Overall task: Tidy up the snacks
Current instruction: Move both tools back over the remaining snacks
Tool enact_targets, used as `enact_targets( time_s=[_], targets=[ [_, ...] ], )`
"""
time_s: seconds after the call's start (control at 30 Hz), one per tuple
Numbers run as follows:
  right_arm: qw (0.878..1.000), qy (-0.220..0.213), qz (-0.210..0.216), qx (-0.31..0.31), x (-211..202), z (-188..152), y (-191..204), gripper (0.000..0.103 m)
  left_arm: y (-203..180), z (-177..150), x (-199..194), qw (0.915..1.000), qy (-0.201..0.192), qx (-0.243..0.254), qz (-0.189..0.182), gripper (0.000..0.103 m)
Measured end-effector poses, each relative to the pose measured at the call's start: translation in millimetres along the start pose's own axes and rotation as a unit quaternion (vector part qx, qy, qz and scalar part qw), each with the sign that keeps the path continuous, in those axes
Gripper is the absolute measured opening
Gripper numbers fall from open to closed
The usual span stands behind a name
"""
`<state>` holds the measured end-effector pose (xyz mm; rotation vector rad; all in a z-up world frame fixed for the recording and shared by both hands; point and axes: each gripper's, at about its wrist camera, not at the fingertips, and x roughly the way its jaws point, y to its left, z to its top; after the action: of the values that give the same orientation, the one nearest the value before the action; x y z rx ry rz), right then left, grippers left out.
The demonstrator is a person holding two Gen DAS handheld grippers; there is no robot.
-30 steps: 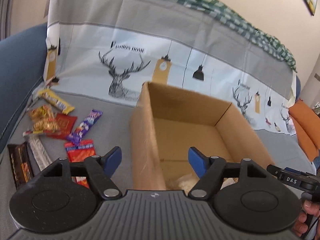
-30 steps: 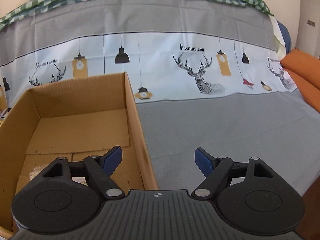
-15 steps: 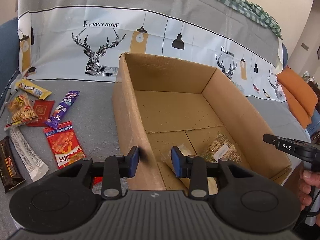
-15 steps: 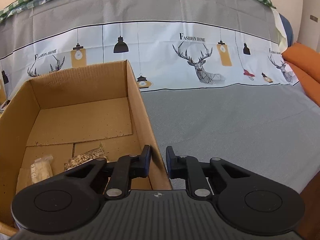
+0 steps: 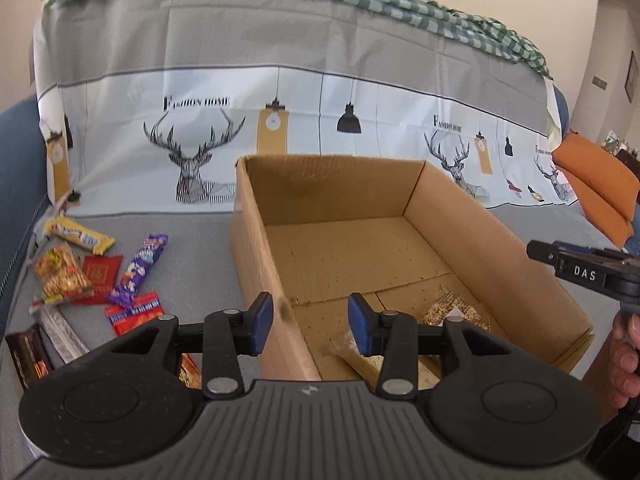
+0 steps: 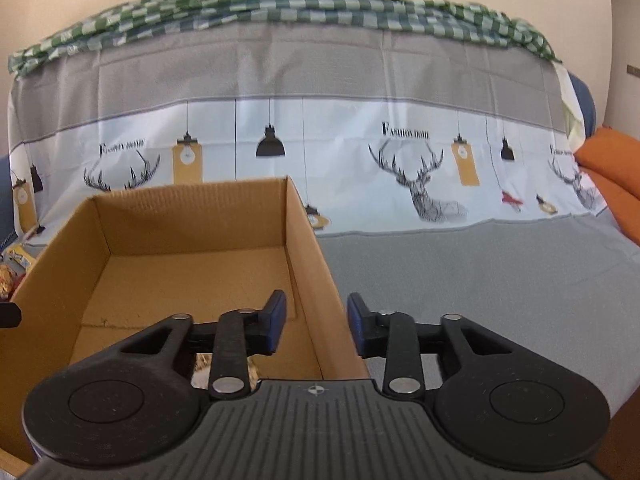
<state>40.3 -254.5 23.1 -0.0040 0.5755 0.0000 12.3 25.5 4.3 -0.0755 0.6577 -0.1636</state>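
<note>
In the left wrist view, my left gripper has its tongs apart and empty, astride the cardboard box wall. Loose snacks lie on the grey cover, left of the box; two clear packets are inside. They look light, crinkly and slippery; I would pinch a sealed end.

In the right wrist view, my right gripper is also apart and empty, over the box's right wall.
</note>
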Motion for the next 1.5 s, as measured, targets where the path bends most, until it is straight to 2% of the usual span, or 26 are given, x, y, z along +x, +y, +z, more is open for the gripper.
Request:
enact_targets(
  time_s=[0.07,0.13,0.17,0.27,0.37,0.43,0.47,0.5,0.57,0.67,0.73,0.8,0.83,0.87,0.9,0.93,1.03,1.17,1.27,1.4,1.5],
  targets=[
    [1.000,-0.026,-0.005,-0.004,-5.6,1.2,3.4,0.050,0.0,0.3,-3.1,1.0000,-0.006,0.003,-0.004,0.046],
    [0.999,-0.047,-0.007,-0.009,-10.3,2.9,7.0,0.053,1.4,0.6,-6.0,0.9999,-0.010,-0.001,-0.013,0.054],
    [0.998,-0.055,-0.009,-0.011,-12.4,4.0,9.0,0.054,2.2,0.5,-8.0,0.9998,-0.012,-0.004,-0.016,0.061],
    [0.998,-0.070,-0.005,-0.007,-17.3,8.4,14.5,0.058,4.9,1.5,-15.5,0.9994,-0.021,-0.002,-0.028,0.063],
    [0.997,-0.074,0.024,0.009,-22.4,12.9,21.2,0.058,7.7,1.4,-27.2,0.9984,-0.035,0.004,-0.045,0.063],
    [0.996,-0.070,0.045,0.014,-25.5,15.9,27.9,0.058,10.3,0.5,-36.5,0.9978,-0.045,0.010,-0.048,0.060],
    [0.996,-0.069,0.052,0.015,-27.3,17.3,32.9,0.058,13.2,0.9,-41.3,0.9974,-0.049,0.014,-0.052,0.052],
    [0.996,-0.069,0.058,0.015,-29.3,18.3,37.9,0.058,17.0,2.7,-46.1,0.9968,-0.053,0.016,-0.057,0.041],
    [0.995,-0.072,0.070,0.014,-34.6,19.6,50.1,0.057,29.6,11.1,-54.8,0.9962,-0.062,0.012,-0.060,0.031],
    [0.992,-0.077,0.098,0.010,-41.4,21.3,70.1,0.056,58.1,28.0,-62.9,0.9968,-0.066,-0.017,-0.042,0.018],
    [0.989,-0.082,0.123,0.000,-46.9,21.0,87.1,0.044,81.5,32.5,-68.2,0.9959,-0.076,-0.043,-0.022,0.017],
    [0.985,-0.086,0.151,-0.013,-50.1,20.1,106.8,0.033,106.4,20.9,-71.4,0.9938,-0.091,-0.063,0.005,0.017],
    [0.982,-0.086,0.166,-0.019,-52.5,18.5,117.2,0.031,120.4,9.5,-69.7,0.9933,-0.085,-0.076,0.020,0.017],
    [0.979,-0.085,0.182,-0.026,-53.8,16.6,128.0,0.030,132.1,2.1,-61.7,0.9940,-0.041,-0.088,0.049,0.015],
    [0.976,-0.082,0.197,-0.035,-55.2,14.2,139.6,0.030,144.1,-1.1,-57.2,0.9905,-0.011,-0.103,0.091,0.013],
    [0.973,-0.078,0.211,-0.045,-57.1,11.9,152.7,0.030,157.2,-4.1,-56.2,0.9859,-0.003,-0.126,0.110,0.013],
    [0.963,-0.061,0.253,-0.075,-61.3,0.5,192.0,0.030,191.1,-10.1,-54.1,0.9729,0.011,-0.203,0.110,0.013],
    [0.951,-0.028,0.285,-0.114,-56.7,-17.4,242.2,0.030,202.8,-14.8,-48.3,0.9686,0.037,-0.204,0.137,0.014],
    [0.953,0.002,0.267,-0.143,-41.7,-31.0,271.8,0.030,206.0,-16.3,-42.6,0.9676,0.049,-0.203,0.142,0.018],
    [0.960,0.045,0.211,-0.177,-10.5,-45.7,293.8,0.031,214.7,-25.8,-28.2,0.9626,0.074,-0.214,0.148,0.036],
    [0.964,0.070,0.176,-0.187,10.3,-54.4,302.2,0.039,221.5,-30.1,-18.0,0.9583,0.093,-0.220,0.157,0.042]
  ],
)
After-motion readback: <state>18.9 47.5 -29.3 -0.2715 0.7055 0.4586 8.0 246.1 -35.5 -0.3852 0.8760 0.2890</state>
